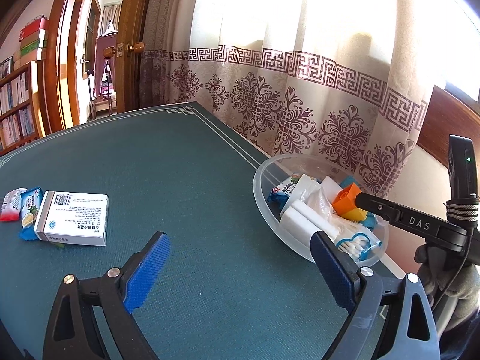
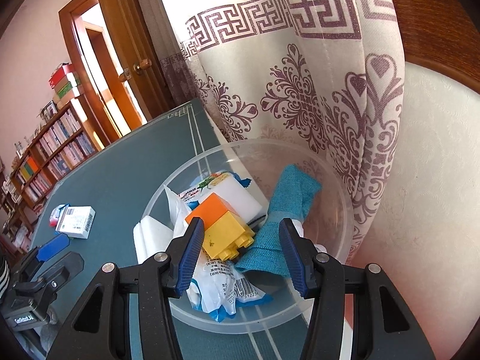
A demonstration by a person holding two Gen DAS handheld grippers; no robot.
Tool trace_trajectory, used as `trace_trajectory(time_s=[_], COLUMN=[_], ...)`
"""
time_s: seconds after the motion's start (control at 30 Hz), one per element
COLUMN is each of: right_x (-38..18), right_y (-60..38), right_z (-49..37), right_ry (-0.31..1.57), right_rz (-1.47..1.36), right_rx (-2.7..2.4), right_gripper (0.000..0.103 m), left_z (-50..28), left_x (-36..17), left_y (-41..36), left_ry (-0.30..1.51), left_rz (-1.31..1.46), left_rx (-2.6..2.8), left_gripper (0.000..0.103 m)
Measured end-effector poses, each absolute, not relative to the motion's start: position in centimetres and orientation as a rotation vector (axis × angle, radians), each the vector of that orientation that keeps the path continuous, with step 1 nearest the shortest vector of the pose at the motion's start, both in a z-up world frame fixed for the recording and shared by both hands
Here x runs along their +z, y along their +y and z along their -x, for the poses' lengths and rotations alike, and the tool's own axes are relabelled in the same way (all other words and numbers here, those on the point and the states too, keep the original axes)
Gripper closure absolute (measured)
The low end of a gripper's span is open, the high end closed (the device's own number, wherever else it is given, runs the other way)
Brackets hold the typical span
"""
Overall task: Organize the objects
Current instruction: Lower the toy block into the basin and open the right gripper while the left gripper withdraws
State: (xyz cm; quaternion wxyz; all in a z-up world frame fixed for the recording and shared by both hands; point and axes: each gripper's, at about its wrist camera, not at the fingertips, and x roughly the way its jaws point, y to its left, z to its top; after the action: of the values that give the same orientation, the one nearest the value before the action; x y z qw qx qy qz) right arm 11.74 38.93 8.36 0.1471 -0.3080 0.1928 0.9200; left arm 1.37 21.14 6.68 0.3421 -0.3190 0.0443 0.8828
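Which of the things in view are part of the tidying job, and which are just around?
Job:
bowl
brick, lying in the bowl between the open right claw
white box
packets
open left claw

Just around:
curtain
bookshelf
door

Daylight enters through the patterned curtain (image 1: pixel 300 60) — its upper part is blown out to white in the left wrist view. The green tabletop (image 1: pixel 180 165) is evenly lit, with soft shadows only. The translucent bowl (image 2: pixel 336 180) glows against the backlit cloth. Both views are sharp at centre; fisheye curvature bends straight lines, and the corners darken to black.
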Motion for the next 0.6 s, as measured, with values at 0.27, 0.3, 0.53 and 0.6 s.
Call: trace_trajectory(time_s=[0.27,0.3,0.53,0.6], right_x=[10.1,10.3,11.2,11.3], right_y=[38.3,38.2,36.9,36.3], right_z=[-12.5,-12.6,-12.1,-11.8], right_ry=[0.544,0.541,0.524,0.515], right_rz=[0.803,0.794,0.776,0.781], right_rx=[2.678,2.683,2.727,2.749], right_gripper=[0.049,0.049,0.049,0.049], left_z=[-0.5,-0.4,0.7,1.2], left_x=[6.5,6.5,6.5,6.4], left_y=[20.1,19.9,17.9,17.0], left_ry=[0.086,0.084,0.071,0.062], left_rz=[0.859,0.861,0.886,0.898], left_rx=[2.332,2.34,2.41,2.432], left_gripper=[0.003,0.003,0.002,0.002])
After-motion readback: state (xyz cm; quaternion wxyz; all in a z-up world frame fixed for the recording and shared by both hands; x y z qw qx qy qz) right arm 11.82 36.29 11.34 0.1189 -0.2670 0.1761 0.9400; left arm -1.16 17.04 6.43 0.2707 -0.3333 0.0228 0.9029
